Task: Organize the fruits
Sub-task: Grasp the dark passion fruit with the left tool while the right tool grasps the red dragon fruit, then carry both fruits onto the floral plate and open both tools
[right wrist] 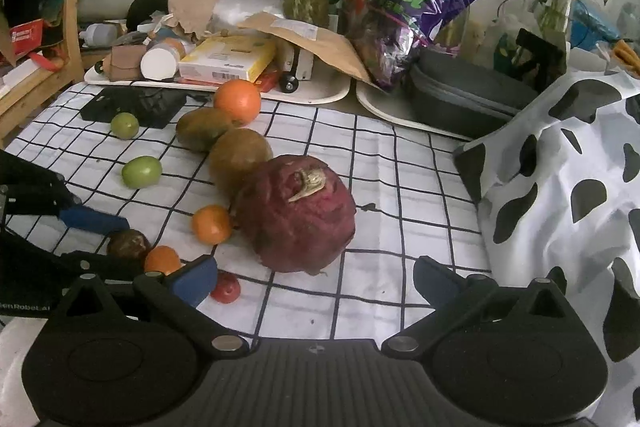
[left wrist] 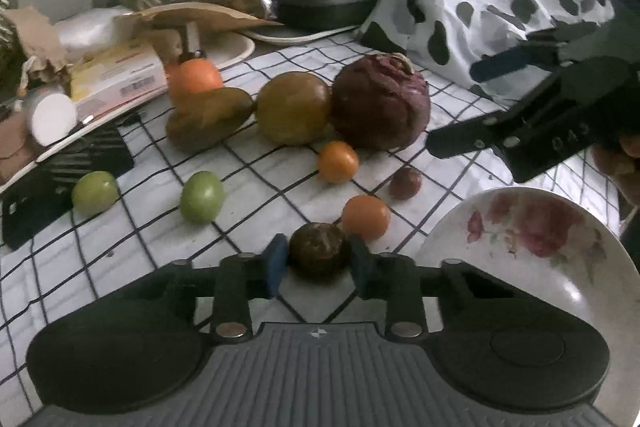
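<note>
My left gripper (left wrist: 319,261) is shut on a small dark brown fruit (left wrist: 319,251), low over the checked cloth; it also shows in the right wrist view (right wrist: 128,243). A floral plate (left wrist: 540,267) sits at its right. Nearby lie two small oranges (left wrist: 365,218) (left wrist: 338,161), a small red fruit (left wrist: 405,183), two green fruits (left wrist: 201,197) (left wrist: 95,193), a big dark red fruit (left wrist: 381,103), two brownish mangoes (left wrist: 293,108) (left wrist: 208,117) and a large orange (left wrist: 195,77). My right gripper (right wrist: 316,281) is open and empty, just in front of the big red fruit (right wrist: 296,215).
White trays (right wrist: 312,91) with boxes, bags and a dark case (right wrist: 460,95) line the far edge. A cow-print bag (right wrist: 568,187) stands at the right. A black flat object (right wrist: 134,107) lies at the far left of the cloth (right wrist: 400,167).
</note>
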